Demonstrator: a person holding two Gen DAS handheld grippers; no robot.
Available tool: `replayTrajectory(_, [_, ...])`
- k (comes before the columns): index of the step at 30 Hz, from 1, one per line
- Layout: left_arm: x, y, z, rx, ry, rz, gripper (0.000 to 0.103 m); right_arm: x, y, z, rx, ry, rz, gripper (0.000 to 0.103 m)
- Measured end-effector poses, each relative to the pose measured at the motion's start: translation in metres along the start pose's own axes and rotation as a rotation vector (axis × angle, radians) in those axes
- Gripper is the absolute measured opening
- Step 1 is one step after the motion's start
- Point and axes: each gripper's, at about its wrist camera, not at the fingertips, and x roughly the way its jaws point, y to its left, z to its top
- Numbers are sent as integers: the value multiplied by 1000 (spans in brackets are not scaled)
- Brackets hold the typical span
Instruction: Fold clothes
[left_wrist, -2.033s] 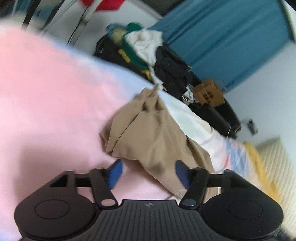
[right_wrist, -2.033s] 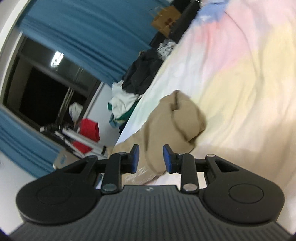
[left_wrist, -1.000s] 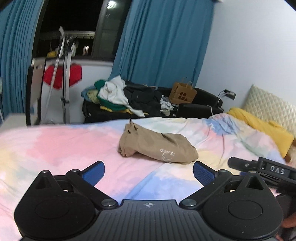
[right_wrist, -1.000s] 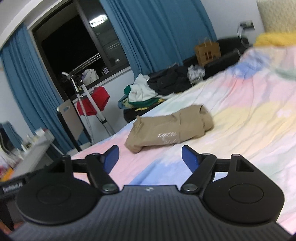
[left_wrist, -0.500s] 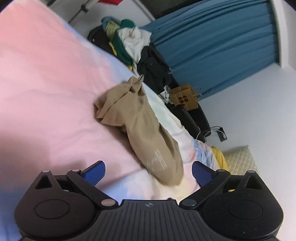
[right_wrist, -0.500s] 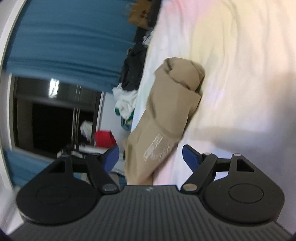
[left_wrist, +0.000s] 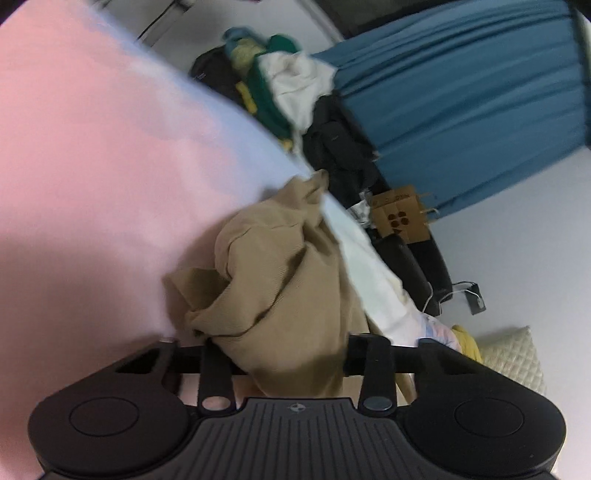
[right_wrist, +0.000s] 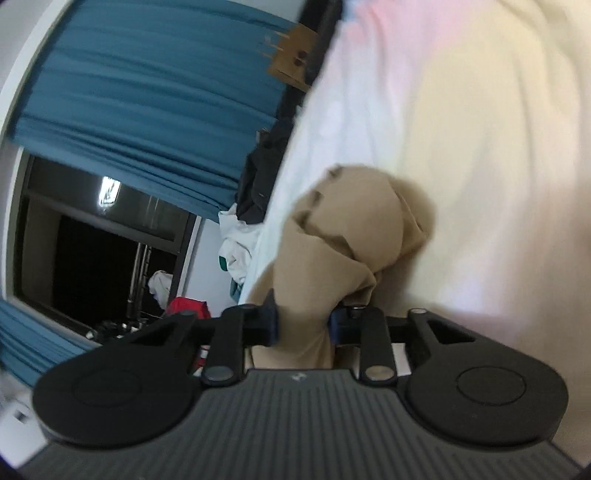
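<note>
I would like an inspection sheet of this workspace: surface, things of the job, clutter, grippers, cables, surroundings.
Surface: bed sheet in pastel pink, blue and cream; it bears the garment.
Job's things: one tan garment, crumpled, not yet folded, lying on the sheet.
Clutter: heap of clothes in white, green and black beyond the bed; brown paper bag next to it.
Grippers: left hand-held gripper has its jaws closing, with tan cloth between them; right hand-held gripper has its jaws closing, with its blue pads against a bunched end of the garment.
Cables: one white cable leading to a plug at the wall.
Surroundings: blue curtain, dark window, white wall, cream quilted pillow.
</note>
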Motion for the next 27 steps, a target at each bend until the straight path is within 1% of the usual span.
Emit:
replayTrajectory(2, [-2, -16, 0, 29, 16, -37, 30, -14, 15, 7, -36, -46, 16, 23])
replayTrajectory(4, [-6, -36, -2, 47, 39, -93, 29, -35, 30, 20, -73, -113, 38, 23])
replayTrajectory(6, [-15, -64, -10, 94, 37, -153, 29, -58, 41, 40, -103, -160, 68, 23])
replayTrajectory(9, [-27, -102, -29, 158, 13, -242, 29, -99, 58, 65, -183, -215, 91, 23])
replayTrajectory(11, [-30, -115, -48, 168, 31, -281, 29, -128, 62, 73, -236, -235, 86, 23])
replayTrajectory(13, [-35, -117, -69, 187, 66, -286, 29, -153, 63, 78, -288, -242, 67, 23])
replayTrajectory(16, [-36, -105, -101, 250, 128, -230, 30, -178, 41, 68, -300, -200, -18, 23])
replayTrajectory(18, [-31, -86, -122, 259, 190, -156, 30, -186, 16, 55, -291, -141, -110, 23])
replayTrajectory(21, [-31, -73, -140, 318, 229, -57, 30, -184, -16, 35, -243, -34, -225, 23])
replayTrajectory(23, [-31, -64, -152, 358, 254, 10, 33, -186, -27, 27, -209, -3, -251, 23])
replayTrajectory(25, [-36, -72, -155, 400, 253, 19, 36, -189, -26, 25, -204, 11, -273, 25])
replayTrajectory(27, [-45, -79, -159, 448, 246, 56, 43, -193, -20, 27, -198, 51, -312, 28])
